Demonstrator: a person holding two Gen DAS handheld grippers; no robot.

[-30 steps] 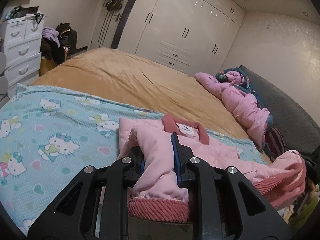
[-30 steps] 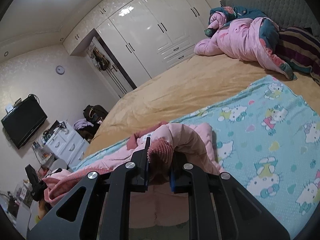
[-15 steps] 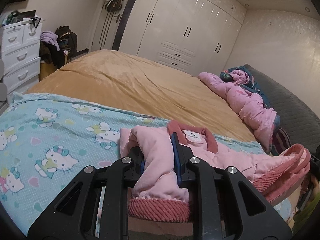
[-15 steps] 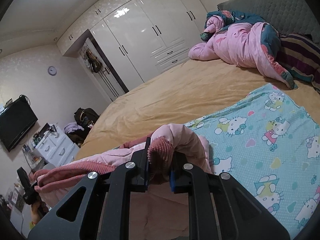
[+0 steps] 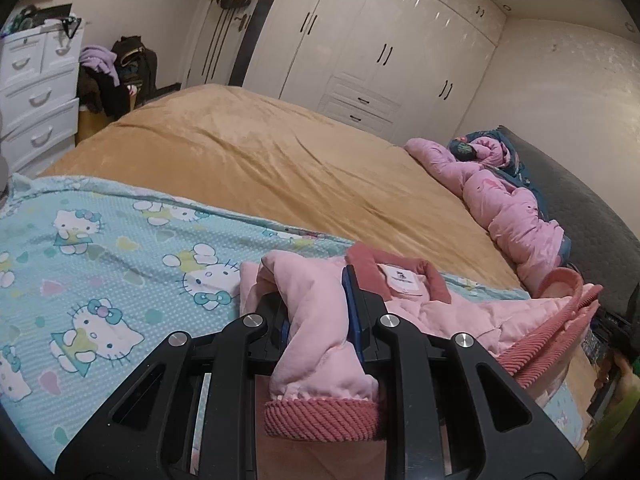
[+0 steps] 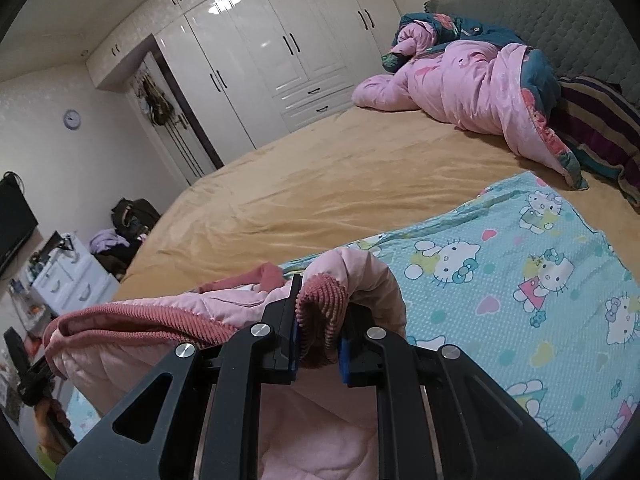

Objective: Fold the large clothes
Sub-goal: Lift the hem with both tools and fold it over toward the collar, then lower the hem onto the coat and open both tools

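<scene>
Between both grippers, the pink jacket (image 5: 448,312) is hanging crosswise (collar ahead); left gripper (image 5: 316,312) and right gripper (image 6: 318,328) are clamping its hem corners.

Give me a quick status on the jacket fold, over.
Left gripper shut on pink jacket. Right gripper shut on its ribbed hem. Jacket hangs between them over the cat-print blanket. Nothing in the way.

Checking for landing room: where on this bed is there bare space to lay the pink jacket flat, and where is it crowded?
Free: the cat-print blanket on either side of the pink jacket, and the tan bedspread between that blanket and the wardrobe. Crowded: the headboard end, under the pink quilt and striped blanket.
</scene>
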